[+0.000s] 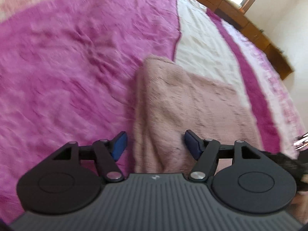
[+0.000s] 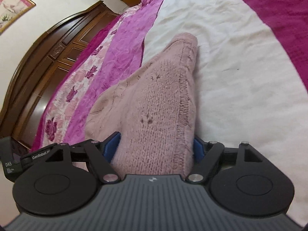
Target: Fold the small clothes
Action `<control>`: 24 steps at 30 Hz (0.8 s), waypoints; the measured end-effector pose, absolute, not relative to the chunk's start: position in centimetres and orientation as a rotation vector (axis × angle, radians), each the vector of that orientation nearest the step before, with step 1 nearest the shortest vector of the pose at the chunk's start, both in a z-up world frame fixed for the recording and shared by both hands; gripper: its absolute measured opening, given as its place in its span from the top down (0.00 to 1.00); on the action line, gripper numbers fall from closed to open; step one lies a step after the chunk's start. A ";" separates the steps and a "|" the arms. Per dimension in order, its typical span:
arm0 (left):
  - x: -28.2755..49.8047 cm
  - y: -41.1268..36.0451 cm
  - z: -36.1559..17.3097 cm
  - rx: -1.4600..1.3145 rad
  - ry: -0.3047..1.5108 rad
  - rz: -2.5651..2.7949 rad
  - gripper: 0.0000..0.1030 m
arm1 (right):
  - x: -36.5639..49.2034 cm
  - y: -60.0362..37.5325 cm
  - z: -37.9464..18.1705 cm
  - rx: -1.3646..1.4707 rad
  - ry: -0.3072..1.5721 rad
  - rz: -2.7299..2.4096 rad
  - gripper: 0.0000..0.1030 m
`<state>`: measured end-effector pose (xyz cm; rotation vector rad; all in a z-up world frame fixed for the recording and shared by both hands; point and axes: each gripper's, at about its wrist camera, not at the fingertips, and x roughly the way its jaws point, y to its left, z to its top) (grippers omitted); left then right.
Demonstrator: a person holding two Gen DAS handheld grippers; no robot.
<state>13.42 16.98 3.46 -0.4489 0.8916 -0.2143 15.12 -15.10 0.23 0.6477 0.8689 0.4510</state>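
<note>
A small pink knitted garment [image 2: 154, 100] lies on the bed, folded into a thick, long bundle. Its near end sits between the two blue pads [image 2: 111, 148] of the right hand-held gripper [image 2: 156, 148], and the wool fills the whole gap and touches both pads, so this hand-held gripper is gripping the garment. A knitted seam runs along the side of the bundle near the right pad, and the far end of the bundle points away from the hand-held gripper and rests on the white part of the bed cover [image 2: 221, 48].

In the left wrist view, the same pink garment [image 1: 188, 107] stretches forward from the left hand-held gripper [image 1: 156, 144]. Here the blue pads [image 1: 120, 144] stand wide apart. The folded edge of the wool passes through the gap, but the left pad is over the bed cover and does not touch the wool, so this hand-held gripper is open and holds nothing. This view is blurred.

Left of the left hand-held gripper spreads the crinkled magenta part of the bed cover [image 1: 67, 67]. Beyond the garment, at the far side of the bed, stands wooden furniture [image 1: 256, 28] against a pale wall. In the right wrist view, a dark wooden headboard [image 2: 48, 57] rises at the left, with a framed picture [image 2: 13, 5] on the wall above it.
</note>
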 end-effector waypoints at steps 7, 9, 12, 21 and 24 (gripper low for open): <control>13.5 16.7 2.1 -0.594 0.894 -0.313 0.55 | 16.5 -14.6 0.8 0.663 0.863 0.464 0.45; 13.4 16.6 2.9 -0.599 0.881 -0.317 0.58 | 16.5 -14.7 2.0 0.646 0.850 0.466 0.52; 13.0 16.2 4.5 -0.604 0.854 -0.343 0.61 | 15.8 -15.2 4.6 0.644 0.798 0.481 0.54; 8.2 12.1 6.8 -0.628 0.870 -0.480 0.61 | 8.9 -19.3 10.7 0.564 0.754 0.429 0.54; 5.9 10.7 5.7 -0.621 0.909 -0.497 0.61 | 5.8 -20.9 9.9 0.551 0.790 0.390 0.53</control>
